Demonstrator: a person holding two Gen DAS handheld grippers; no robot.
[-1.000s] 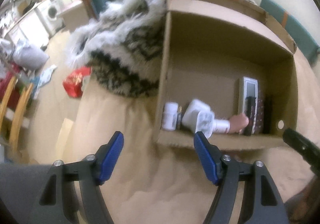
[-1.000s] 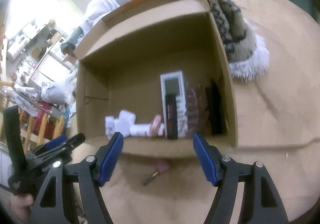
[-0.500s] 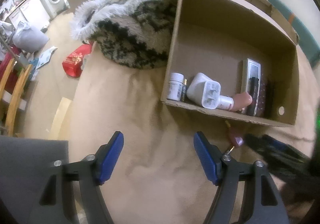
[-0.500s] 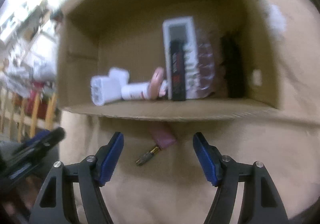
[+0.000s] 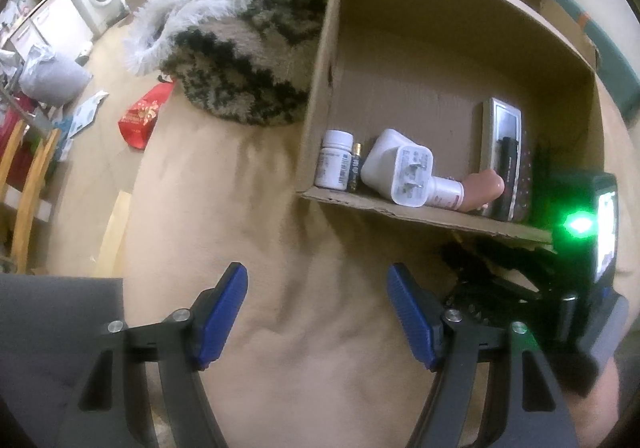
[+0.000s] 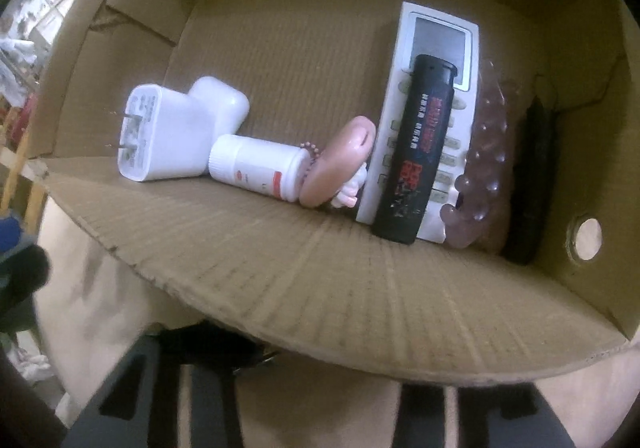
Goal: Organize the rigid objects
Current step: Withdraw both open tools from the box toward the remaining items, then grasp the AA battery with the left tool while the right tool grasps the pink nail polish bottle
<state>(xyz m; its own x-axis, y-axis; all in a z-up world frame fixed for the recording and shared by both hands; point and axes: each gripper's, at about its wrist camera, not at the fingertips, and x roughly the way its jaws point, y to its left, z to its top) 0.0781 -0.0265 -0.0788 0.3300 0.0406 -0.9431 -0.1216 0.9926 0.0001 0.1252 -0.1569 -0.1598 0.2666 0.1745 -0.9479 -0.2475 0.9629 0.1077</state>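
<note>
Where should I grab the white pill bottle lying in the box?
Grip the white pill bottle across its round body near the cap, coming from above through the box's open top. It lies on its side, wedged between the charger and a pink toy.

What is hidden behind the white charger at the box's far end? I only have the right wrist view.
Observer: A small white bottle stands upright in the cardboard box, in the corner beyond the charger.
Operator: Anything between them?
Observer: Yes, what looks like a battery, dark with a gold top, upright between the bottle and the charger.
Operator: And the left gripper?
Observer: The left gripper is open with nothing between its fingers, over the beige cover in front of the box.
</note>
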